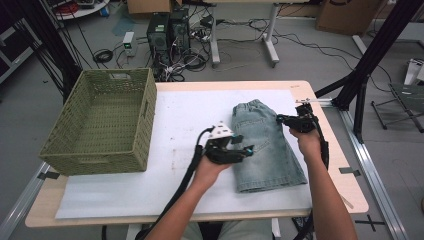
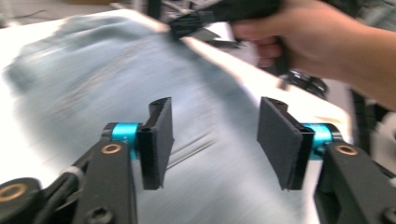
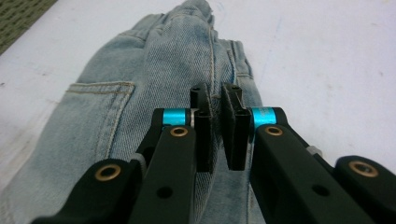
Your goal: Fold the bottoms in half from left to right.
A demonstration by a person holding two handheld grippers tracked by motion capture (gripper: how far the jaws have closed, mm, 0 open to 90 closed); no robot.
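A pair of light-blue denim shorts [image 1: 265,145] lies folded lengthwise on the white sheet, waistband away from me. My left gripper [image 1: 242,144] hovers over the shorts' left edge. In the left gripper view its pads stand wide apart with only denim [image 2: 93,70] below them, so it is open and empty [image 2: 215,140]. My right gripper [image 1: 281,119] sits at the shorts' right edge near the waistband. Its pads are nearly together [image 3: 217,100], and a raised fold of the shorts [image 3: 116,116] runs into the narrow slit between them. The right hand and its gripper [image 2: 201,21] also show in the left gripper view.
A green woven basket [image 1: 145,125] stands empty on the table's left part. The white sheet [image 1: 190,115] covers most of the wooden table. A black frame post [image 1: 370,60] rises beyond the right edge. Computers and cables lie on the floor behind.
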